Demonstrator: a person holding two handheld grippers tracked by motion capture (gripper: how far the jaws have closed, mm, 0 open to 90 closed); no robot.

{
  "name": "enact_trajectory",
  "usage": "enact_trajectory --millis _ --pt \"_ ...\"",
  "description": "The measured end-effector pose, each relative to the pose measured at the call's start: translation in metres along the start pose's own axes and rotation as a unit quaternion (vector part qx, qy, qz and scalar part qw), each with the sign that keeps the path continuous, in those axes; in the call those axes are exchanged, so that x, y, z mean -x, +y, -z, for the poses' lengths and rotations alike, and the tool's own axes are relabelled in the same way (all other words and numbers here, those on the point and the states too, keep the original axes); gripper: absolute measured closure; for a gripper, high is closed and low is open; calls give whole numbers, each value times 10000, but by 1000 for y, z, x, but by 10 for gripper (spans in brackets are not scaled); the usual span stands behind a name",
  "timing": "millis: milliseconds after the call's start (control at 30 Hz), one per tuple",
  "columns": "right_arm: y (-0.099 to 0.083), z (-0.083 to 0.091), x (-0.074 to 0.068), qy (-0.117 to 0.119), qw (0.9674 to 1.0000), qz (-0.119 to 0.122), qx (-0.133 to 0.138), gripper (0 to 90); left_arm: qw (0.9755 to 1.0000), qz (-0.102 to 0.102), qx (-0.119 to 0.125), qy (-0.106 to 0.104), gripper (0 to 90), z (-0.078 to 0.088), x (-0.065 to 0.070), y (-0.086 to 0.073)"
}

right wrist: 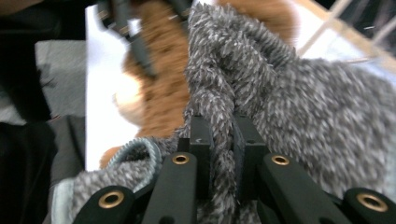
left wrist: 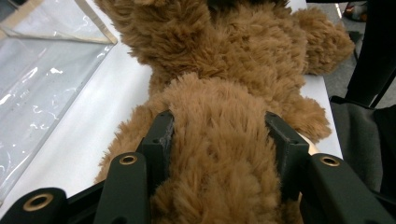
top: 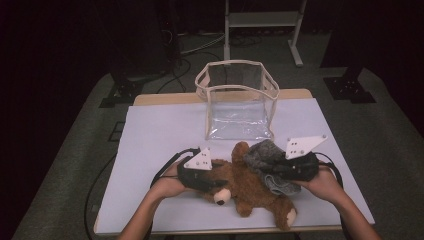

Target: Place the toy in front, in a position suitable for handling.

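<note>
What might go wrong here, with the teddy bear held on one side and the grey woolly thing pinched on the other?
The right tool pinches just a thin fold of the grey knit garment, so the loose wool could slip out or stretch if pulled.

The left tool squeezes a plush limb of the teddy bear; soft fur may slide free under a tug.

The bear's foot lies near the front edge of the table, so a pull that way could drag it off.

A table (top: 150,200) with a pale lavender-white top and a light wooden edge carries everything. A brown teddy bear (top: 250,187) lies on its near half, and a clear plastic bag (top: 237,100) with cream trim stands open toward the far edge.
</note>
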State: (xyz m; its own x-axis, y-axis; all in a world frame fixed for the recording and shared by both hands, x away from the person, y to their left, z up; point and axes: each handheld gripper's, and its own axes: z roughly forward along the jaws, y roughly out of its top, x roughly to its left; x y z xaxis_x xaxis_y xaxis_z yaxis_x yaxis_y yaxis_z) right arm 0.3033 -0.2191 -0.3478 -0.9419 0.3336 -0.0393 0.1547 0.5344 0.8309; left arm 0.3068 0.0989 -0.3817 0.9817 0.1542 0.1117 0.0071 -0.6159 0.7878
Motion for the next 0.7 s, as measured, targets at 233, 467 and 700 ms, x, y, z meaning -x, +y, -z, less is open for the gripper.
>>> enact_trajectory --millis 233,467,700 --pt "-2 -15 0 221 9996 -100 -107 793 9999 -33 104 71 484 7 12 -5" --pt "-18 -12 -17 198 9997 -30 -143 796 9994 143 271 -156 406 18 6 6" --pt "-10 7 -23 185 9997 131 92 796 9993 192 239 -192 547 13 9 -3"
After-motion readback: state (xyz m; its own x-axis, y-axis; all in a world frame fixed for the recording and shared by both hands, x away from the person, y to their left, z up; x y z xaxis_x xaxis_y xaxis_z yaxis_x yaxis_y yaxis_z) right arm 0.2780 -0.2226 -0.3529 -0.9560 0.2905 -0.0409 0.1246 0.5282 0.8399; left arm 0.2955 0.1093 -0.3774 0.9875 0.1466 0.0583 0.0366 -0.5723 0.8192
